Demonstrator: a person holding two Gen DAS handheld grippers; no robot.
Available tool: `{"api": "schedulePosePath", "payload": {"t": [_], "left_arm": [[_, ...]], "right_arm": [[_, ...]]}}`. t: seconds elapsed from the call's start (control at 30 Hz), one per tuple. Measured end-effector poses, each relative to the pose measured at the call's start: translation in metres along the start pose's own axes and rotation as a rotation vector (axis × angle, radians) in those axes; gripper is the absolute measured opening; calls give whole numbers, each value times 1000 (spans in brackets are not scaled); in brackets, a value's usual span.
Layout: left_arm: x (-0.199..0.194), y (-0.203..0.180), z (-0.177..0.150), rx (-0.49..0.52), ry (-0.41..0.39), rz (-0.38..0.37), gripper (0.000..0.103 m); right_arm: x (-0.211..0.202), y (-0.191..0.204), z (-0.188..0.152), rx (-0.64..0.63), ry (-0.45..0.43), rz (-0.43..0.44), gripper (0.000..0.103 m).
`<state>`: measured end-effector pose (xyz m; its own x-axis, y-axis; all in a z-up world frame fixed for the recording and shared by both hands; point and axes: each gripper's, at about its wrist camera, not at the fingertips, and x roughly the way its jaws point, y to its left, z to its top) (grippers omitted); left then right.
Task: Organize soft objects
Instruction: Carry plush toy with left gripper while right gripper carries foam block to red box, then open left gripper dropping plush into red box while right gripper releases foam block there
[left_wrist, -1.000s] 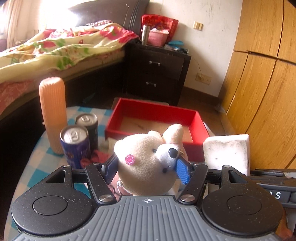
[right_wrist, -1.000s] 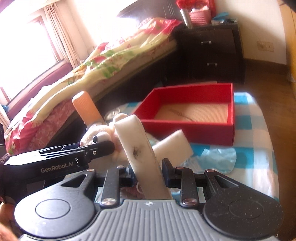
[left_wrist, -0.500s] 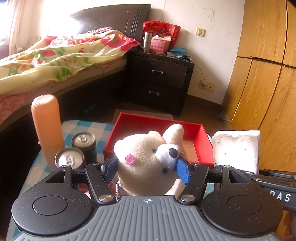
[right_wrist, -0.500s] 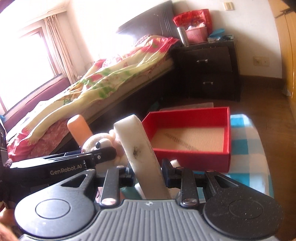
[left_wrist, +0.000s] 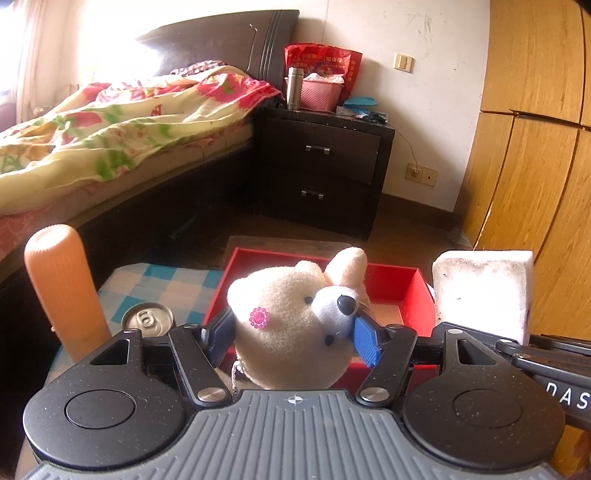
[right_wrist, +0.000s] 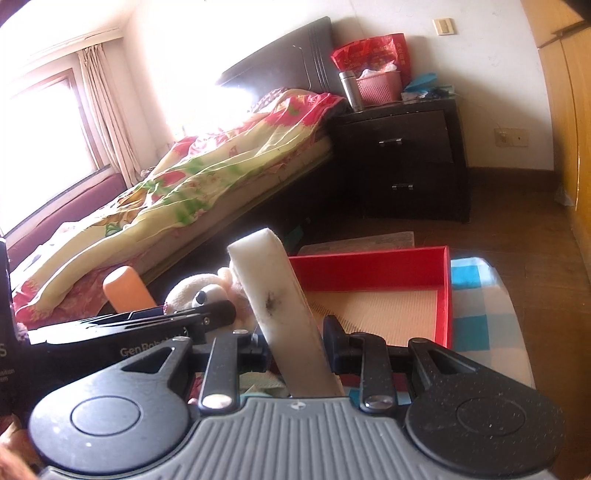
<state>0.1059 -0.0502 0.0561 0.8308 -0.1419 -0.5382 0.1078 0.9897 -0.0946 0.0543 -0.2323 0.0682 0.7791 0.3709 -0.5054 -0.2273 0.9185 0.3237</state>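
The left gripper pinches a cream plush mouse by the sides of its head, blue pads pressing in; its snout points right and slightly toward the camera, ears up and far. The right gripper is pressed tight on a white sponge block, whose long axis rises up and leans left (a dark smudge marks its face). Both are held above the near edge of the red tray, which sits on the checked surface. An orange cylinder stands upright at left beside a can.
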Motion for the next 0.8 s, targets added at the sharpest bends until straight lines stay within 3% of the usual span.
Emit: {"api": "schedulePosePath", "payload": {"t": [0.37, 0.7, 0.8], "left_arm": [[43, -2, 13, 9, 26, 35, 66], [91, -7, 20, 22, 58, 61, 66], [98, -9, 19, 38, 65, 57, 70]], "right_arm": [[46, -23, 21, -8, -9, -67, 7], [92, -53, 26, -10, 39, -141, 7], [107, -66, 25, 9, 76, -153, 7]]}}
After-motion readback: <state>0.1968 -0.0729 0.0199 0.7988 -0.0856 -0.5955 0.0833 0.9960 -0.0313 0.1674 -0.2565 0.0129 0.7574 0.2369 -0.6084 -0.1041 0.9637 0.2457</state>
